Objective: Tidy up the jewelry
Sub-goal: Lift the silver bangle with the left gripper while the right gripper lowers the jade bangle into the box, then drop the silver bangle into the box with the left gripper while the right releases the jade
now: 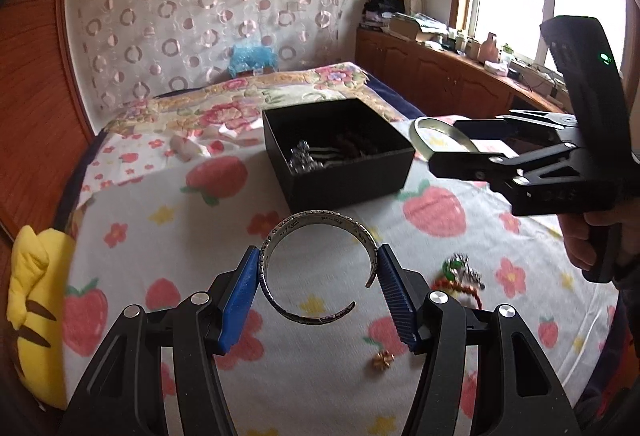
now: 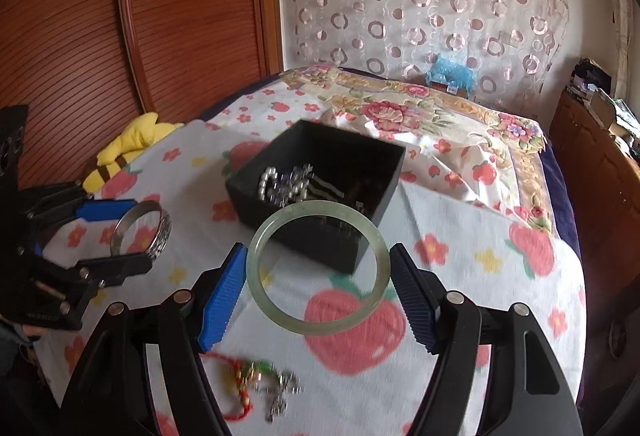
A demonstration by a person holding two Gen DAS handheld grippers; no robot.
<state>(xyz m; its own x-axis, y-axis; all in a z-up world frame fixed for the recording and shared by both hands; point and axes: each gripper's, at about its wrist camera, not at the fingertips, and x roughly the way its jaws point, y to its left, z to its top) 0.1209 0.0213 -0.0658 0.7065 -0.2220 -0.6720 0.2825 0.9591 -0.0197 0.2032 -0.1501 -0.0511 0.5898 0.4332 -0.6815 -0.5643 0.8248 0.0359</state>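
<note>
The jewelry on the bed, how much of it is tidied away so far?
Partly. The black box already holds beaded and silver pieces. In hand: the left gripper grips a silver cuff and the right gripper a green bangle, both held above the sheet, not yet in the box. Left on the sheet: a red cord with charms and a small gold piece.

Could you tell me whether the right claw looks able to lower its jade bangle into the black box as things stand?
Probably yes. The right claw grips the jade bangle just short of the black box, whose top is open. The left claw, holding the silver cuff, sits well off to the side.
</note>
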